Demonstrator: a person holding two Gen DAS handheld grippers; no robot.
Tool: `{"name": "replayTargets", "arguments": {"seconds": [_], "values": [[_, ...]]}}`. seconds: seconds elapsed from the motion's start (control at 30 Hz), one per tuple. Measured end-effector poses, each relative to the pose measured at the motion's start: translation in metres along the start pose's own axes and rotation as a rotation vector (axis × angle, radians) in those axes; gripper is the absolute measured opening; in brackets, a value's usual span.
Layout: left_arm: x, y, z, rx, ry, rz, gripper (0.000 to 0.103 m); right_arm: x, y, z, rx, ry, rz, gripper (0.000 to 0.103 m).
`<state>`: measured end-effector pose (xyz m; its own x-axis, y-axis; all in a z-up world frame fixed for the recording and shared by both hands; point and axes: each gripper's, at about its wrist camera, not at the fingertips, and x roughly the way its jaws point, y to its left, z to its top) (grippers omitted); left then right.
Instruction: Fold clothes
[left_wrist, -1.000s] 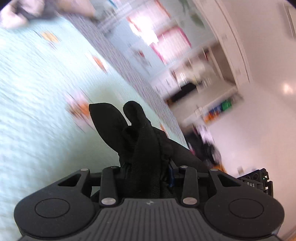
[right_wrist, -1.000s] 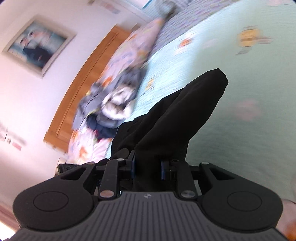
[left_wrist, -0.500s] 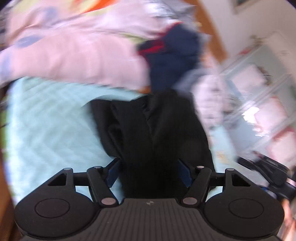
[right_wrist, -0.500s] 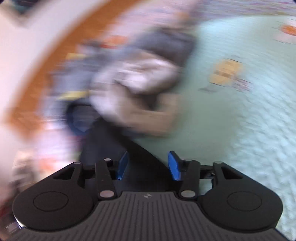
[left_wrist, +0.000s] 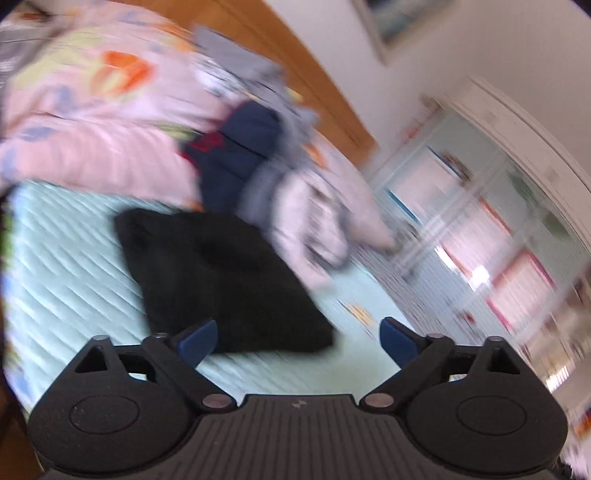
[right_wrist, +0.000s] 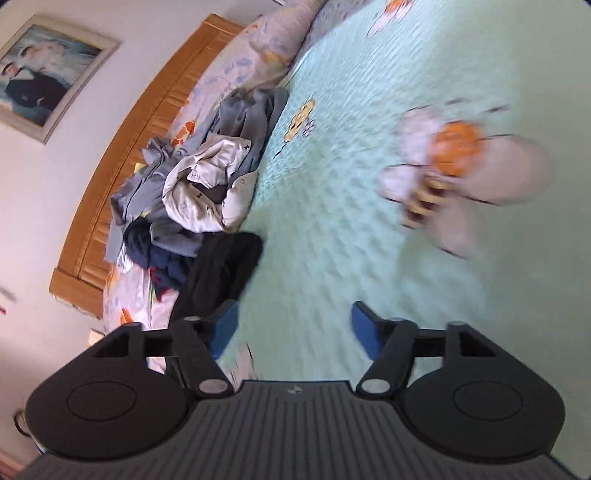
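A folded black garment (left_wrist: 218, 280) lies flat on the mint quilted bedspread (left_wrist: 70, 266), just beyond my left gripper (left_wrist: 297, 341). The left jaws are opening wide, and the blue pads (left_wrist: 195, 339) hold nothing; the garment's near edge lies between and ahead of them, untouched. In the right wrist view the same black garment (right_wrist: 221, 269) rests at the left, beside the clothes pile (right_wrist: 195, 184). My right gripper (right_wrist: 291, 328) is opening too, over bare bedspread (right_wrist: 332, 229), with nothing between its blue pads (right_wrist: 364, 328).
Unfolded clothes, grey, white and navy (left_wrist: 236, 158), are heaped against pink patterned pillows (left_wrist: 92, 122) and a wooden headboard (right_wrist: 122, 147). A framed picture (right_wrist: 40, 74) hangs on the wall. Glass-fronted cabinets (left_wrist: 480, 229) stand past the bed. Cartoon prints (right_wrist: 454, 155) dot the bedspread.
Both grippers were shut on the black garment and have let it go; it now lies folded on the bed by the clothes pile. Both views have swung round and the jaws have spread.
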<state>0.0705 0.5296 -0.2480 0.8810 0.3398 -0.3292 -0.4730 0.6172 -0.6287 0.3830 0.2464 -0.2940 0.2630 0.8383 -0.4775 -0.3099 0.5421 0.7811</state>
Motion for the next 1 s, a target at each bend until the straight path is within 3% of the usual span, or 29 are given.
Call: {"name": "replayTargets", "arguments": {"seconds": [0.13,0.23,0.33,0.43,0.53,0.63,0.7,0.8,1.0], "values": [[0.006,-0.073,-0.058,0.117,0.175,-0.128,0.102,-0.075,-0.001,-0.041,-0.135,-0.039,-0.077,0.077],[0.005,-0.129,-0.107,0.202,0.29,-0.207,0.102,-0.138,0.0,-0.077,-0.224,-0.157,-0.177,0.081],[0.004,-0.179,-0.154,0.303,0.403,-0.225,0.102,-0.196,0.0,-0.107,-0.294,-0.322,-0.378,0.092],[-0.001,-0.217,-0.193,0.399,0.461,-0.274,0.102,-0.237,0.003,-0.131,-0.413,-0.442,-0.663,0.098],[-0.009,-0.252,-0.224,0.488,0.495,-0.332,0.102,-0.277,0.002,-0.156,-0.501,-0.602,-0.781,0.1],[-0.013,-0.282,-0.248,0.557,0.548,-0.371,0.102,-0.31,-0.005,-0.171,-0.511,-0.707,-0.82,0.103],[-0.014,-0.299,-0.261,0.586,0.59,-0.407,0.102,-0.328,-0.016,-0.174,-0.466,-0.72,-0.765,0.103],[-0.011,-0.32,-0.284,0.619,0.666,-0.449,0.102,-0.351,-0.046,-0.167,-0.261,-0.735,-0.672,0.103],[-0.017,-0.354,-0.352,0.935,0.562,-0.35,0.102,-0.367,-0.12,-0.158,0.057,-0.779,-0.564,0.103]]}}
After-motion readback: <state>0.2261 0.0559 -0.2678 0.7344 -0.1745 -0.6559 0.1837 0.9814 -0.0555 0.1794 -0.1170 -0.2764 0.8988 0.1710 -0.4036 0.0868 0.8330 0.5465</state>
